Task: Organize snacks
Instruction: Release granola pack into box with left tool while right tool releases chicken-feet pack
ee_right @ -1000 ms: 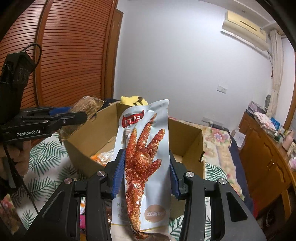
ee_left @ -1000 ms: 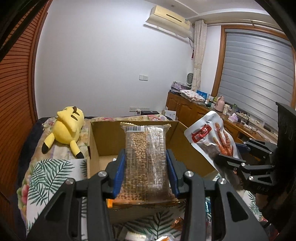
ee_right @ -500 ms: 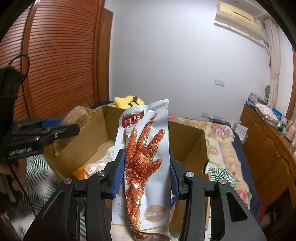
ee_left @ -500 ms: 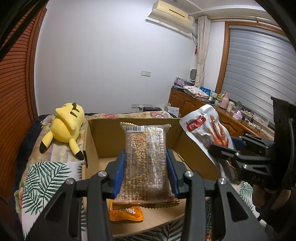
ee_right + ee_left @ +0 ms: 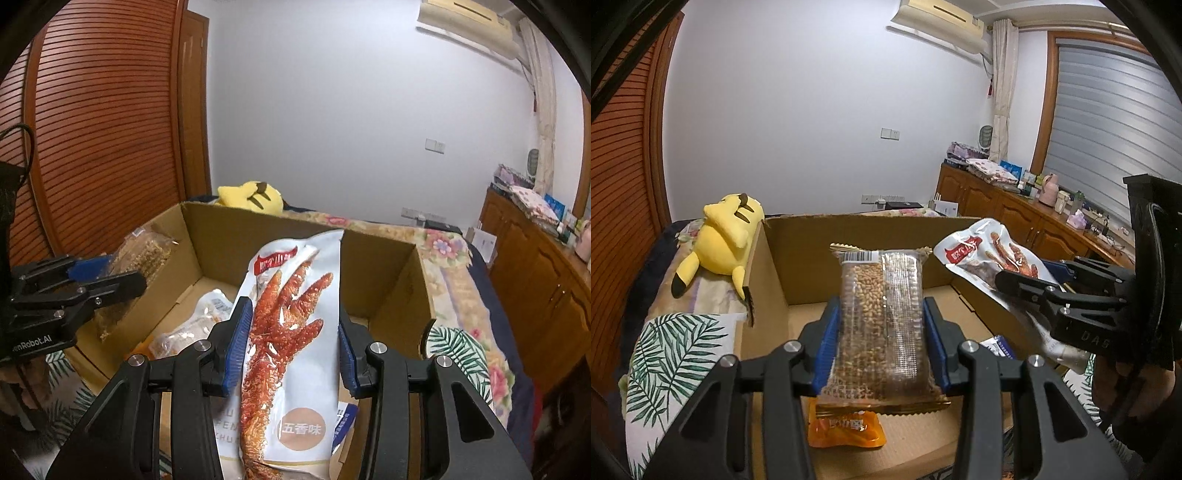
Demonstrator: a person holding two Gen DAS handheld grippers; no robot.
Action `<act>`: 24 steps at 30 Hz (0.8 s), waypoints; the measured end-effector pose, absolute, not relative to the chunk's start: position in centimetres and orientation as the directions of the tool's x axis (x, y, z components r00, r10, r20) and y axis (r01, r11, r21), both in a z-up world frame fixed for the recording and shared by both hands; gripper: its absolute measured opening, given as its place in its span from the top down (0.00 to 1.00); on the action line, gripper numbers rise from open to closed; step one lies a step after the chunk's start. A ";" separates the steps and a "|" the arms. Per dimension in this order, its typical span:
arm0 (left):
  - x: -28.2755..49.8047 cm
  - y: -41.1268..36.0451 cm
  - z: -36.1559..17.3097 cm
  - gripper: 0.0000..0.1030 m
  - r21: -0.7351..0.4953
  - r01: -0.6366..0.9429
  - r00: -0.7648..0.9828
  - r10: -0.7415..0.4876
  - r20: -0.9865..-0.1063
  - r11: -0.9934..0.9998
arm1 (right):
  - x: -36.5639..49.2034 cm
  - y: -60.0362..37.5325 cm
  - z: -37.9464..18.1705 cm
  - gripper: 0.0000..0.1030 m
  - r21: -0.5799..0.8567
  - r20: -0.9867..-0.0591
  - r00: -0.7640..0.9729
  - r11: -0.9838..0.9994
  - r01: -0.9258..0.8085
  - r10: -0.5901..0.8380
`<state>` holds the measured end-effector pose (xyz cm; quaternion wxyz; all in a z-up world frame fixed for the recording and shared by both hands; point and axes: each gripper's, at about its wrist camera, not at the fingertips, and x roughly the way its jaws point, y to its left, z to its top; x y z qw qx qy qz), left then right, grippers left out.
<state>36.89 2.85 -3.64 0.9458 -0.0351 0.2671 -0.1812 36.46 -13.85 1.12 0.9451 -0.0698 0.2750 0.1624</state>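
open cardboard box [image 5: 849,236], mostly bare floor

A brown cardboard box [image 5: 857,236], a yellow plush toy [image 5: 726,236], an orange foil snack packet [image 5: 846,430], and a green palm-leaf printed bedsheet [image 5: 668,354].

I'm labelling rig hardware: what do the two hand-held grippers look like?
Both alike: the left hand-held gripper and right hand-held gripper have black angular linkage fingers with silver pivot screws and blue ribbed pads. White lettering marks their sides; a black cable loops over the left one.

orange packet [image 5: 846,430] half hidden under grain bar [image 5: 882,325], dresser clutter [image 5: 1049,184] indistinct
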 end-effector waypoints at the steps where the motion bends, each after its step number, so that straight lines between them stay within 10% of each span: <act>1: 36.9 2.8 -3.7 0.57 -0.160 0.325 0.789 -0.361 -0.497 0.932 | 36.5 -13.8 1.0 0.59 -0.040 -0.544 0.795 0.937 -0.346 0.270; 6: 36.9 2.5 -3.2 0.39 -0.153 0.324 0.794 -0.356 -0.493 0.934 | 36.9 -13.6 1.1 0.59 -0.022 -0.553 0.783 0.935 -0.354 0.284; 15: 36.4 3.6 -3.0 0.38 -0.156 0.316 0.802 -0.352 -0.483 0.936 | 37.7 -13.7 0.6 0.56 0.017 -0.583 0.753 0.931 -0.363 0.305; 18: 36.0 3.6 -2.8 0.37 -0.157 0.312 0.805 -0.349 -0.480 0.937 | 37.7 -13.5 1.0 0.23 0.011 -0.578 0.755 0.928 -0.373 0.310; 24: 35.1 3.8 -2.6 0.36 -0.137 0.314 0.815 -0.340 -0.469 0.940 | 37.0 -13.3 1.6 0.20 0.001 -0.557 0.767 0.924 -0.383 0.318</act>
